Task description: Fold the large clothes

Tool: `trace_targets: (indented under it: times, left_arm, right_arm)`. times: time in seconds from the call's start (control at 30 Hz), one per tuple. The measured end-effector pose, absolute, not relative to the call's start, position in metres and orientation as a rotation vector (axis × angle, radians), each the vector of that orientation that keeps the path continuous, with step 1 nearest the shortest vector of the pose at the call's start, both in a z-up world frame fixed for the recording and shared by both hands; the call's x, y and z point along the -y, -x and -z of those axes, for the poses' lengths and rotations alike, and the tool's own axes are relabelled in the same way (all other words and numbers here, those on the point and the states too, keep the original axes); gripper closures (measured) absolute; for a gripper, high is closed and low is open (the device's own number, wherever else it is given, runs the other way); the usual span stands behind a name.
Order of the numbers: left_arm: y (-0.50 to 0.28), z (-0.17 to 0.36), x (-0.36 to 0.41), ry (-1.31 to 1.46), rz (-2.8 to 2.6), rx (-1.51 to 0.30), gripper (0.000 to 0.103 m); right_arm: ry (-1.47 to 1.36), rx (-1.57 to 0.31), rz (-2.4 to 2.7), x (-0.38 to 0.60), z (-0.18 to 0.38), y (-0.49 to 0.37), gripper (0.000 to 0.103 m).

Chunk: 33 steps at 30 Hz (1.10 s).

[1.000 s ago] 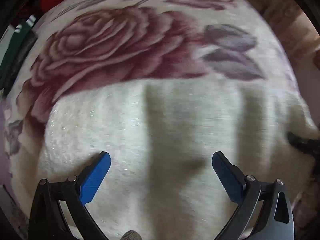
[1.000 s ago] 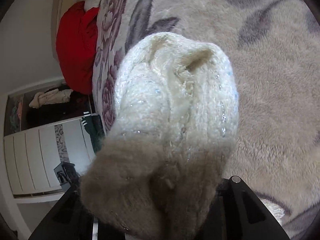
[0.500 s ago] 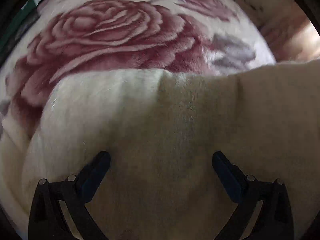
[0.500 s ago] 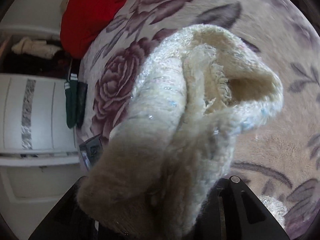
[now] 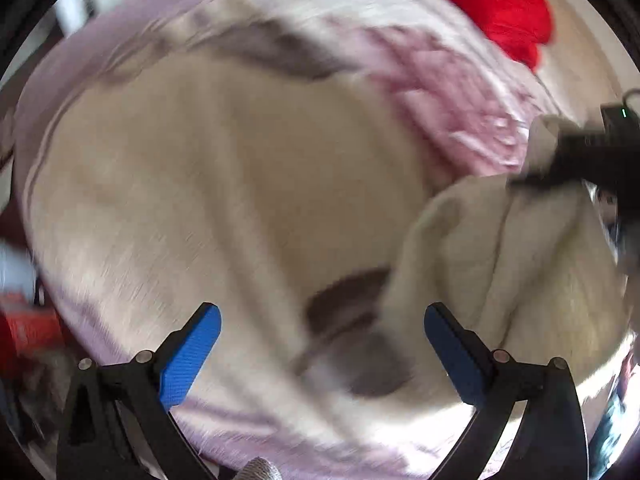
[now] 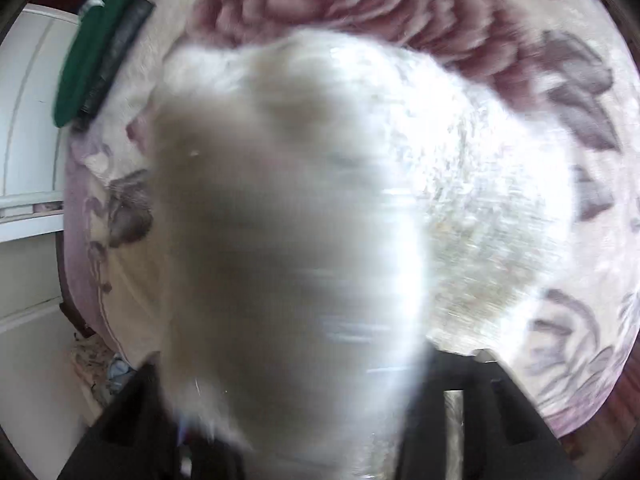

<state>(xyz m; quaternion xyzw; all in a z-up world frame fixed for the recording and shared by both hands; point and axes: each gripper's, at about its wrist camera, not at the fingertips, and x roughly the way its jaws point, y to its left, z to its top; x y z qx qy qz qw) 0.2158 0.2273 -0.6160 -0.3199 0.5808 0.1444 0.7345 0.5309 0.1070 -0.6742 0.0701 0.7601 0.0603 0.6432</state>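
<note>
Left gripper [image 5: 322, 330] hovered over the cream sweater [image 5: 224, 184], which lay spread on the rose-patterned blanket [image 5: 448, 92] covering the bed; its blue fingers [image 5: 192, 352] stood wide apart, nothing between them. Further right, a bunched fold of the sweater rose toward the right gripper [image 5: 592, 160]. In the right wrist view the fuzzy knit [image 6: 288, 240] filled the space between that gripper's fingers, which were spreading; the blur hid whether the pads touched it. Red cloth [image 5: 496, 8] lay far right.
</note>
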Motion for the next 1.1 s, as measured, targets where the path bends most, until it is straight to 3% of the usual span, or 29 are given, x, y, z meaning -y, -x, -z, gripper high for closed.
trace_targets:
  times: [0.07,0.13,0.37,0.53,0.63,0.7,0.73,0.77,0.8,0.97,1.1]
  left_arm:
    - [-0.193,0.625,-0.231,0.756,-0.346,-1.286,0.000]
    - [-0.179,0.628,-0.229,0.799,-0.355,-1.290,0.000]
    - [-0.169,0.599,-0.210,0.895,-0.364,-1.233,0.000]
    - [-0.200,0.549,-0.186,0.811,-0.346,-1.142,0.000]
    - [-0.234,0.529,-0.157,0.758,-0.279,-1.115,0.000]
    - [-0.257,0.528,-0.144,0.757,-0.247,-1.114,0.000]
    - [-0.267,0.527,-0.137,0.762,-0.237,-1.110,0.000]
    - [-0.274,0.528,-0.131,0.766,-0.232,-1.111,0.000]
    - [-0.278,0.529,-0.129,0.765,-0.230,-1.111,0.000]
    - [-0.317,0.560,-0.130,0.766,-0.275,-1.144,0.000]
    - [-0.347,0.623,-0.157,0.837,-0.345,-1.248,0.000]
  right_arm:
    - [-0.198,-1.771,-0.138,-0.129,0.682,-0.540,0.011]
    - [-0.288,-1.788,-0.217,-0.136,0.679,-0.548,0.004]
    - [-0.876,-1.837,-0.509,-0.083,0.648,-0.568,0.004]
    - [-0.432,-1.631,-0.565,-0.042,0.558,-0.574,0.004]
    - [-0.128,-1.531,-0.562,-0.010,0.536,-0.581,0.005]
    - [0.000,-1.537,-0.576,0.005,0.546,-0.595,0.013]
    - [0.070,-1.555,-0.578,0.006,0.557,-0.596,0.037]
    - [0.124,-1.571,-0.585,-0.004,0.573,-0.604,0.069]
    - [0.180,-1.599,-0.582,-0.016,0.599,-0.610,0.075]
    - [0.115,-1.707,-0.657,-0.043,0.682,-0.626,0.083]
    - [0.077,-1.796,-0.710,-0.072,0.720,-0.641,0.090]
